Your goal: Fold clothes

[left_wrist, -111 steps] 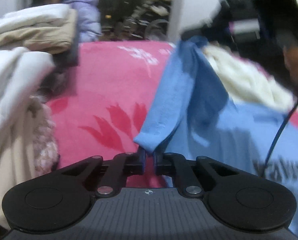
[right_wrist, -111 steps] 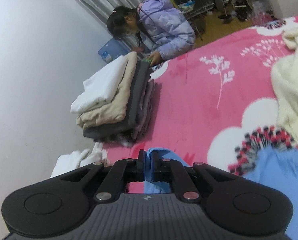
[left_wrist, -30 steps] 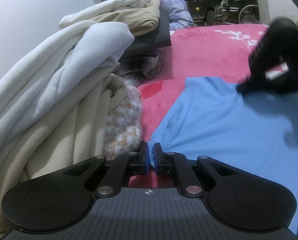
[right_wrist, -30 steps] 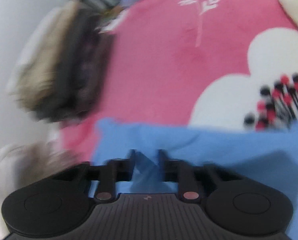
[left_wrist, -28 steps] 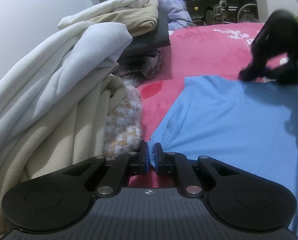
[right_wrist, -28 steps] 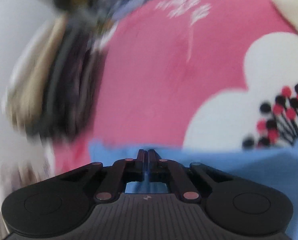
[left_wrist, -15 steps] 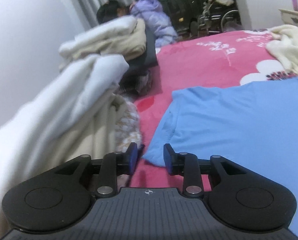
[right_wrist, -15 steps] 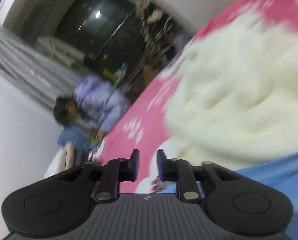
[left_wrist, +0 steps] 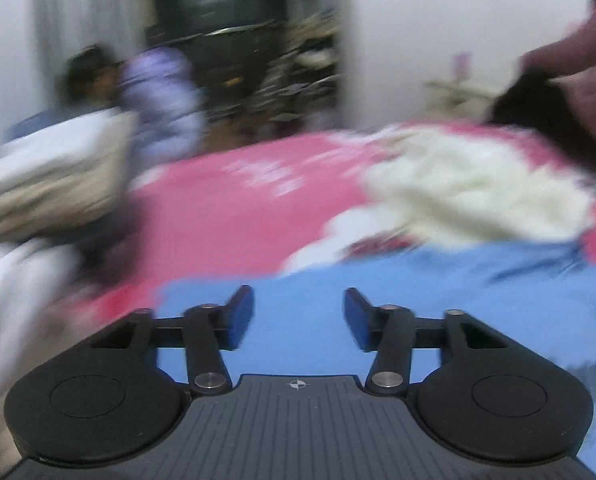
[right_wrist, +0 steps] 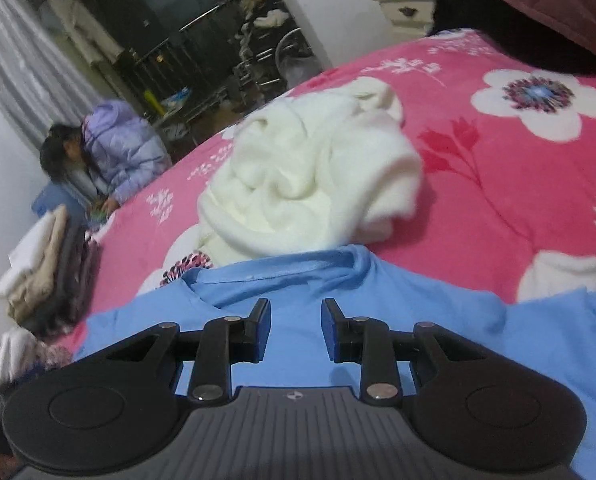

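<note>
A light blue T-shirt [right_wrist: 438,312] lies spread flat on the pink flowered bedspread [right_wrist: 510,184], collar toward the far side. My right gripper [right_wrist: 295,322] hovers open just above the shirt's chest, nothing between its fingers. In the blurred left wrist view the same blue T-shirt [left_wrist: 438,300] fills the foreground, and my left gripper [left_wrist: 300,316] is wide open over it, empty. A crumpled cream fleece garment [right_wrist: 310,176] lies just beyond the collar; the cream garment [left_wrist: 470,188] also shows in the left wrist view.
A stack of folded clothes [right_wrist: 45,268] sits at the bed's left edge, near the white wall. A person in a lilac puffer jacket [right_wrist: 117,152] bends over the bed's far left side. A dark sleeve [right_wrist: 538,4] reaches in at upper right. A white nightstand [right_wrist: 406,4] stands behind.
Both grippers let go of the blue shirt, which now lies flat. Both opened wider and moved from the shirt's left edge over its middle; the left view swung right.
</note>
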A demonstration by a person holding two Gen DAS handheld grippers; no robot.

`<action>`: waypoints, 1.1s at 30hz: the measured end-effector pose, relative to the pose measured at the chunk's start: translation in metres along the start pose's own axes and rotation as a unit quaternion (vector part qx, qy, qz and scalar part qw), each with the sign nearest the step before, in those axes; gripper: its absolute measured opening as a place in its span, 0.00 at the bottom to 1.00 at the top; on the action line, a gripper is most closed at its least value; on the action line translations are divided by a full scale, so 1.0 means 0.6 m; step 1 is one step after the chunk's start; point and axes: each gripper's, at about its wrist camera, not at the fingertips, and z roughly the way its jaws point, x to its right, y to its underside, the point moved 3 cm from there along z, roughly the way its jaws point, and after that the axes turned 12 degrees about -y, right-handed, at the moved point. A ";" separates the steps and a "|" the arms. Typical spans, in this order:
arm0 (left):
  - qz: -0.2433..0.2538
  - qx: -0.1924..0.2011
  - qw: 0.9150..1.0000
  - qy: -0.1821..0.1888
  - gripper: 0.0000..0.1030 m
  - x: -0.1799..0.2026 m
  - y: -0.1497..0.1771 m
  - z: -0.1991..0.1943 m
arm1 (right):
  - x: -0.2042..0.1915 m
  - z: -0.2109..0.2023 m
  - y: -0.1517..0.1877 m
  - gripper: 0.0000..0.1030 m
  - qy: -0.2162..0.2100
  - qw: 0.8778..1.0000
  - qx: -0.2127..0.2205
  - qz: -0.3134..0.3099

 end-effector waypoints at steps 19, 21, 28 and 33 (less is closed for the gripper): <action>0.128 -0.103 0.966 0.198 0.49 0.179 -0.054 0.254 | -0.027 0.198 -0.039 0.40 0.091 0.936 -0.164 -0.299; 0.147 -0.101 0.963 0.203 0.42 0.187 -0.048 0.256 | -0.025 0.211 -0.036 0.39 0.102 0.927 -0.179 -0.313; 0.164 -0.033 0.969 0.182 0.04 0.200 -0.037 0.228 | -0.039 0.211 -0.030 0.04 0.129 0.912 -0.186 -0.342; 0.086 0.020 0.985 0.146 0.00 0.167 -0.051 0.199 | -0.063 0.176 -0.029 0.00 0.142 0.914 -0.118 -0.361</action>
